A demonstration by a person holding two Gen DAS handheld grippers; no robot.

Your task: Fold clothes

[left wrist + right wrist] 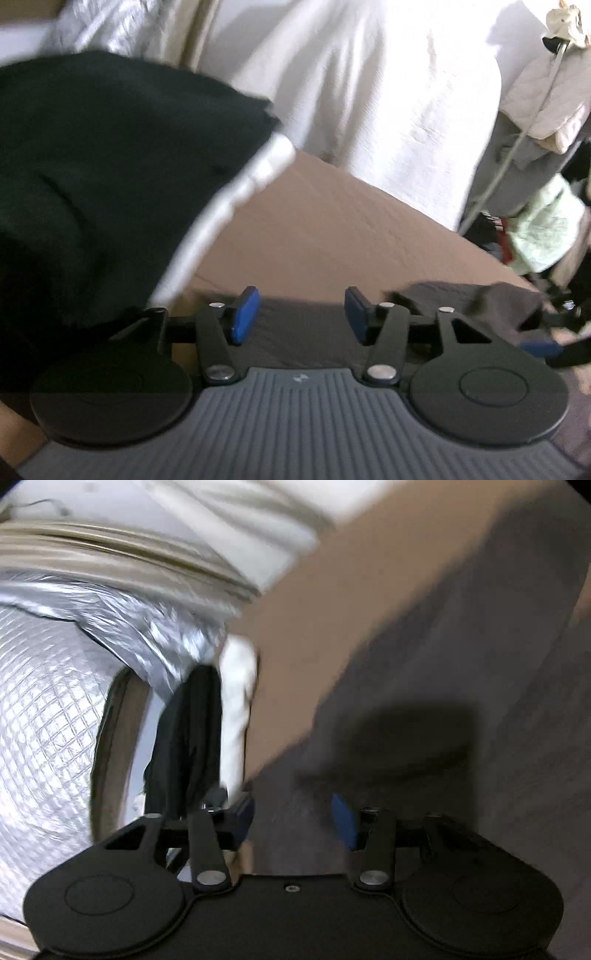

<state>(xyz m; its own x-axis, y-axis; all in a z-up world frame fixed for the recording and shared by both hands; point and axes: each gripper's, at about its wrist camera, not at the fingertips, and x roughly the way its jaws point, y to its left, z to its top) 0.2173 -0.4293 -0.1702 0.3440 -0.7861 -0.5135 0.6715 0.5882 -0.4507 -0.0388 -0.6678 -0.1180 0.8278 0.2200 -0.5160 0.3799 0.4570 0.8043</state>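
Handling grey garment (306,325): soft, light, limp; pinch at hem/corner. Left gripper (302,314) & right gripper (293,819) jaws apart, nothing clamped.

Black garment (92,177) with white band, grey garment (424,701), tan bed sheet (314,229), white duvet (369,92), blue claw pads (243,314), silver quilted cover (44,720)
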